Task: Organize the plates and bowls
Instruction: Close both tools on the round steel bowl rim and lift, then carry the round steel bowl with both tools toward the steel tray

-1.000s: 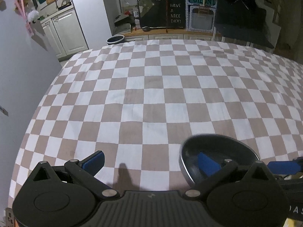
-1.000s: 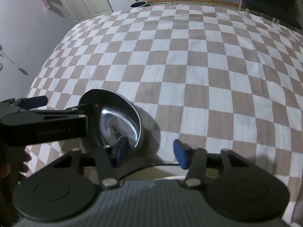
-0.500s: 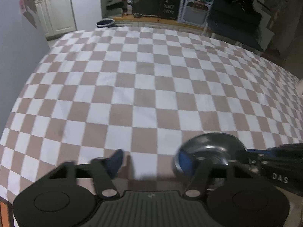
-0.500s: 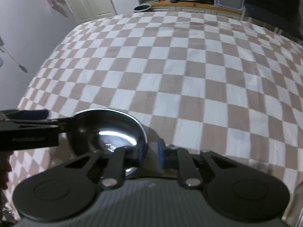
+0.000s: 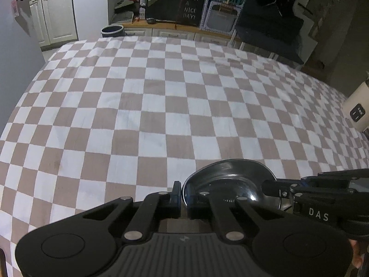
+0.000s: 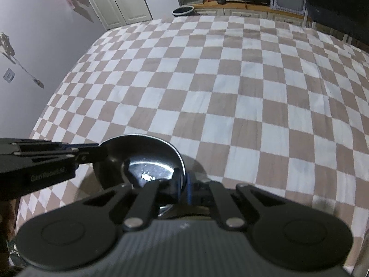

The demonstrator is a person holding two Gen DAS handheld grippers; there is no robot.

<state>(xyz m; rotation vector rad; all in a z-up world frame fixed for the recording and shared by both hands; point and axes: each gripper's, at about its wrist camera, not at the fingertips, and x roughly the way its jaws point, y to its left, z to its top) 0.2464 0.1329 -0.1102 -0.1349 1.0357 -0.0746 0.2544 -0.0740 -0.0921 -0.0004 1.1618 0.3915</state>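
A shiny steel bowl [image 5: 230,175] is held just above the checked tablecloth [image 5: 161,92] at the near edge. My left gripper [image 5: 183,196] is shut on the bowl's left rim. My right gripper [image 6: 182,189] is shut on the right rim of the same bowl [image 6: 143,154]. In the left wrist view the right gripper comes in from the right [image 5: 276,188]. In the right wrist view the left gripper comes in from the left [image 6: 92,154]. No plates are in view.
The brown and white checked tablecloth [image 6: 230,80] covers the whole table. A white appliance [image 5: 357,106] stands at the right edge. White cabinets [image 5: 55,16], a dark bin [image 5: 111,30] and a counter with a sign [image 5: 191,7] lie beyond the far edge.
Both grippers were open around the bowl. They have closed on its rim, left on the left side, right on the right side. The bowl has lifted slightly.
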